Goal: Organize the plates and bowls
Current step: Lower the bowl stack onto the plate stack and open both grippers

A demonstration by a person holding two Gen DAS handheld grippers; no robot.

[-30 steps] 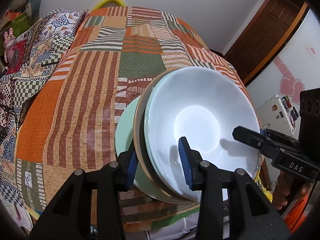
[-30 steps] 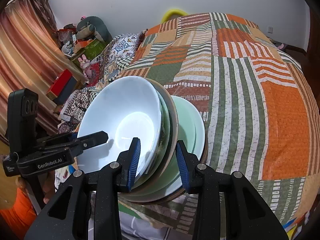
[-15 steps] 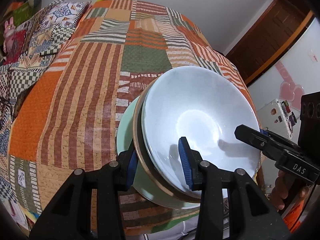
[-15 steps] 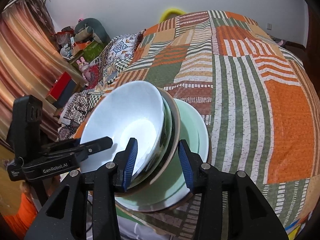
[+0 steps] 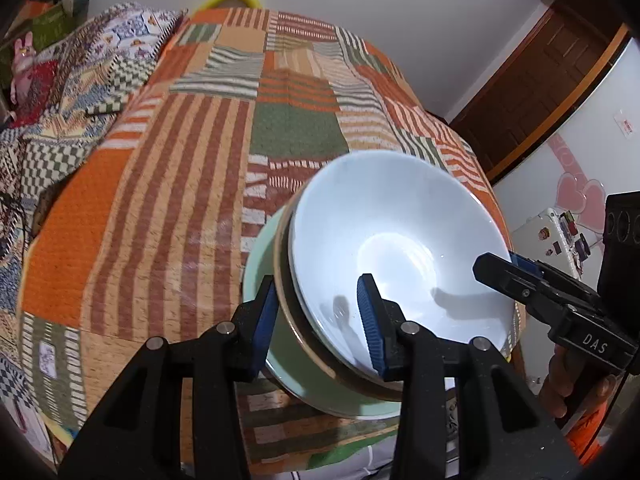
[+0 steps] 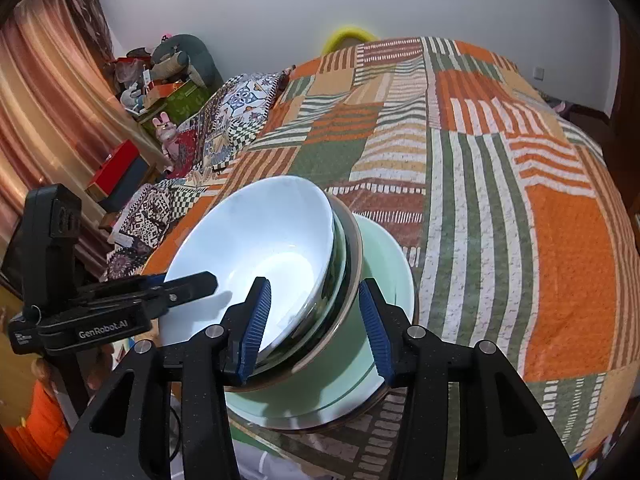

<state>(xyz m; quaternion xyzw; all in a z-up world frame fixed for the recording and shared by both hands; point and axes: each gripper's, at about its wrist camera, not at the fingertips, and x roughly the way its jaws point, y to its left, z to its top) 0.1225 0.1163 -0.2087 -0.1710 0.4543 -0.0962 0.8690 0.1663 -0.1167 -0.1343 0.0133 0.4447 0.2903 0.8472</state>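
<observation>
A white bowl [image 5: 400, 240] [image 6: 256, 248] is nested in a shiny bowl and a brown-rimmed dish [image 6: 356, 252]. The stack leans on a pale green plate [image 5: 258, 264] [image 6: 388, 268] near the front edge of the bed. My left gripper [image 5: 318, 320] is shut on the stack's near rim, one pad inside the white bowl and one outside the brown rim. My right gripper [image 6: 316, 320] straddles the opposite rim. Its jaws are opening, and a gap shows between the outer pad and the brown rim.
A patchwork quilt [image 5: 160, 200] [image 6: 520, 200] covers the bed. Patterned pillows [image 5: 100, 64] lie at its far left. A dark door [image 5: 540, 92] and a white fridge [image 5: 560, 236] stand on the right. Curtains [image 6: 48, 112] and boxes stand on the left.
The stacked bowls have come down onto the green plate. My right gripper's jaws have spread away from the rim. The left gripper's hold is the same.
</observation>
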